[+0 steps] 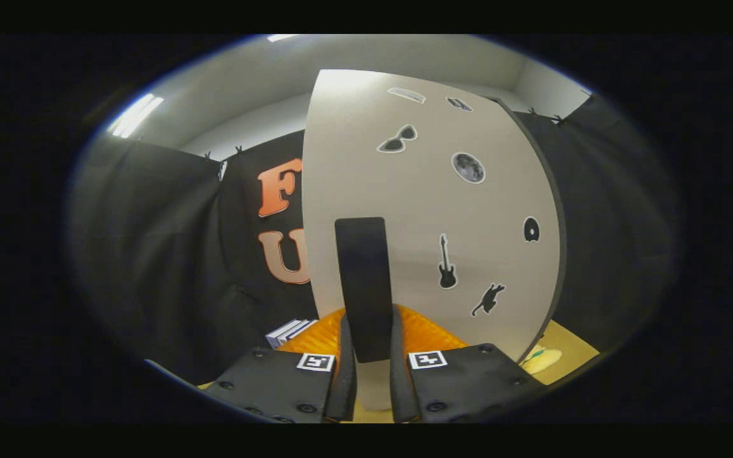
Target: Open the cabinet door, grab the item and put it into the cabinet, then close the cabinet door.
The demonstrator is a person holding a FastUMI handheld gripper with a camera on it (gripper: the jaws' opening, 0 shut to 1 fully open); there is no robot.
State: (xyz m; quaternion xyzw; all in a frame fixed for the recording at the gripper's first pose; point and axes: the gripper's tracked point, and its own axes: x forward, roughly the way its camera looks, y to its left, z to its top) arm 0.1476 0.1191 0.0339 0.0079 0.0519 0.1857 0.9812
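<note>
The white cabinet door (430,210), dotted with small stickers, stands right in front of me. A tall dark handle (364,286) runs down its left part. My gripper (371,372) has one finger on each side of the handle's lower end, and both fingers press against it. The door's dark right edge (557,254) curves down toward the table. The cabinet's inside is hidden.
A stack of books (289,332) lies to the left, just beyond the fingers. A pale flat object (541,359) rests on the yellow table top (573,356) at the right, past the door's edge. Black cloth walls surround the booth.
</note>
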